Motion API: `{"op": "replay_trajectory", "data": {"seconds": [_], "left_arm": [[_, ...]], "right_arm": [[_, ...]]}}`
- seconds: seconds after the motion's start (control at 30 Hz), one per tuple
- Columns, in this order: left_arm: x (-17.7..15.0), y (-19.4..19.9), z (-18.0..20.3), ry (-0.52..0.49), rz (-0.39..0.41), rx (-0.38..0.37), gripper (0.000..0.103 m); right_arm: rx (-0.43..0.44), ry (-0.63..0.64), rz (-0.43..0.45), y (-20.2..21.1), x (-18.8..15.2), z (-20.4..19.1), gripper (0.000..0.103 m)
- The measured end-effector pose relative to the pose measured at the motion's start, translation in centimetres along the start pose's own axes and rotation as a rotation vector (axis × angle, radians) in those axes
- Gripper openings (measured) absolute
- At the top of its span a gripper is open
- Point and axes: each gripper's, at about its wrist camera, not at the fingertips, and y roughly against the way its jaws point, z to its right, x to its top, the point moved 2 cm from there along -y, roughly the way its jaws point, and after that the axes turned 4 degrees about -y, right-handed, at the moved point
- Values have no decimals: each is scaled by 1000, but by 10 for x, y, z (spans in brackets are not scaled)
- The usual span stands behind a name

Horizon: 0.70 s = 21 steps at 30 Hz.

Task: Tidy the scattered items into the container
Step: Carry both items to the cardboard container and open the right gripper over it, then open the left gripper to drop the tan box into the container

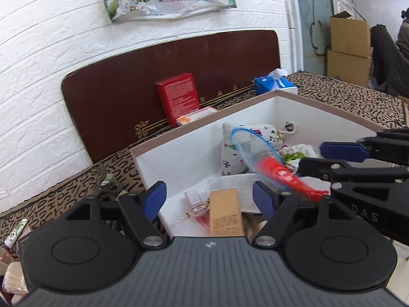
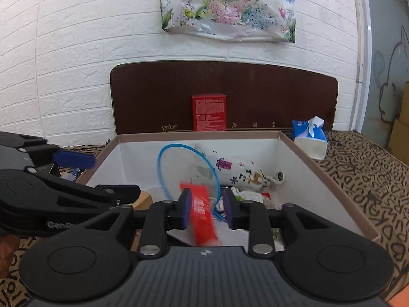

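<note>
White-walled and pink-rimmed, the container [image 2: 294, 153] fills the centre of the right wrist view and holds most of the load: one patterned cloth pouch [image 2: 237, 174] at centre, one pale folded cloth under it, and one tan carton [image 1: 225, 215] with one small clear bottle [image 1: 195, 202] beside it, low in the left wrist view. Outside the container, counted: one red box [image 2: 209, 111] against the brown headboard at upper centre, one orange-and-white packet [image 1: 196, 116] at its foot, one blue tissue pack [image 2: 309, 138] at right. The right gripper [image 2: 207, 208] is clamped on one clear zip bag [image 2: 189, 171] with a blue rim, a red item [image 2: 203, 215] inside, held over the container's interior at lower centre; the bag is motion-blurred. The left gripper [image 1: 209, 198] stands with fingers apart and empty, low at the container's near corner. Judgement: the step is release of the bag; lower it clear of the rim, then part the fingers fully so the film does not cling to a pad. Remaining strays are judged to be the three outside items.
</note>
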Motion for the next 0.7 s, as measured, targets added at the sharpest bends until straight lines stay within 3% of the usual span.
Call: {"op": "replay_trajectory", "data": {"seconds": [0.1,0.23,0.3,0.5,0.7], "left_arm": [[-6,5,-7,28,-4,13,77],[-16,18,-21,66,-3,39,77],[-24,28,-31,84,2,66,78],[-55,80,-60,160,27,156,80],[-92,116,-101,268,-3,248,83]], "right_arm": [[-12,-16,18,7,-1,-1,62],[-20,-5,39,18,0,-14,80],[-27,13,58,24,1,-24,101],[-2,64,109,45,-1,-74,103],[143,50,71,45,-16,-131,103]]}}
